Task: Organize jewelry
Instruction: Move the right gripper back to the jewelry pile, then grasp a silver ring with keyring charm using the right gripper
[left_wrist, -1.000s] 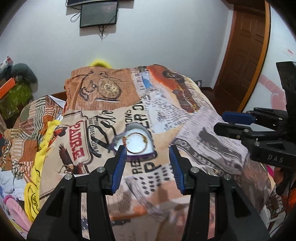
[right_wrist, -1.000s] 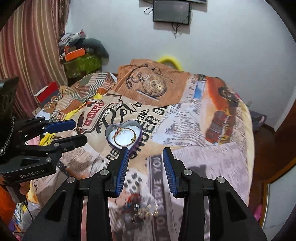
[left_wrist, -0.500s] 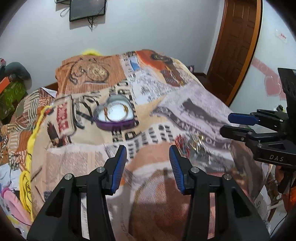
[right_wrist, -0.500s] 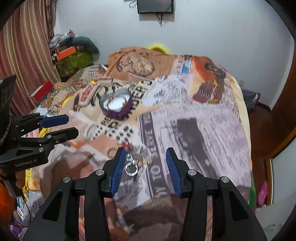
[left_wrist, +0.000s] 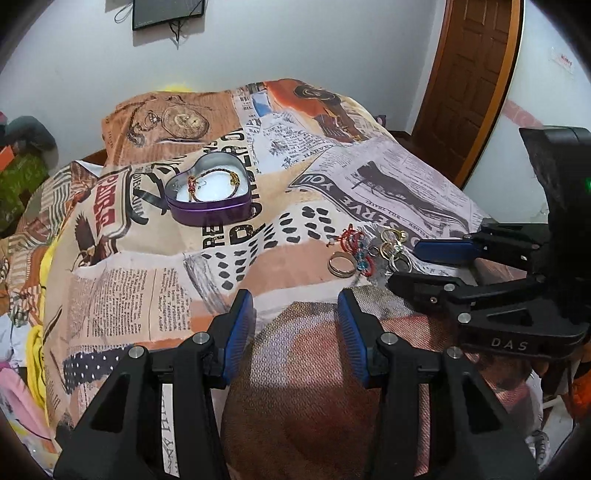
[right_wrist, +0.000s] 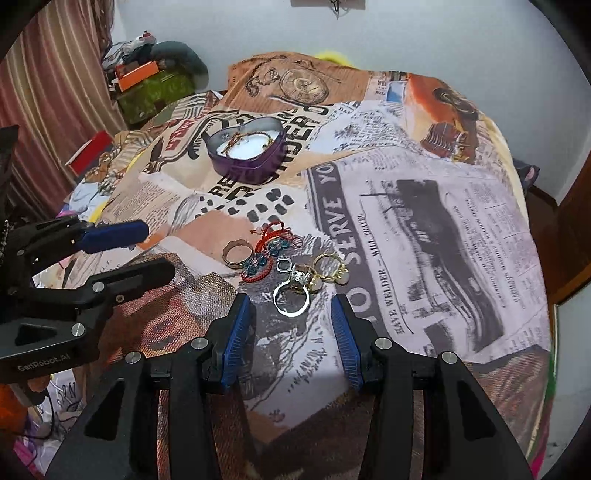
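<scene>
Jewelry pile: we've got a loose cluster on the bedspread (right_wrist: 424, 229), towards its near edge. There's a large silver ring (right_wrist: 291, 302), a gold ring (right_wrist: 330, 266), a wide band ring (right_wrist: 237, 254), a small square silver ring (right_wrist: 283, 264) and a red cord bracelet (right_wrist: 266, 246) with blue beads, all touching or just beside one another.
Heart tin: the purple heart-shaped tin (right_wrist: 246, 155) sits open further up the bed, well apart from the pile, with a cord bracelet (left_wrist: 212, 181) already lying inside.
Step in hand: by our reading, we're on the approach to the first pick from the pile; nothing's been lifted yet.
Right gripper: our right gripper (right_wrist: 291, 323) has its jaws apart and empty, with the large silver ring just ahead of the tips, roughly centred between them.
Left gripper: our left gripper (left_wrist: 295, 317) is likewise parted and empty, to the left of the pile; the band ring (left_wrist: 342, 264) is just beyond its right fingertip.
Next move: we'd ease the right tips down around the silver ring, close, then carry it to the tin. It's a thin ring on soft cloth, so snagging fabric looks like a risk.
</scene>
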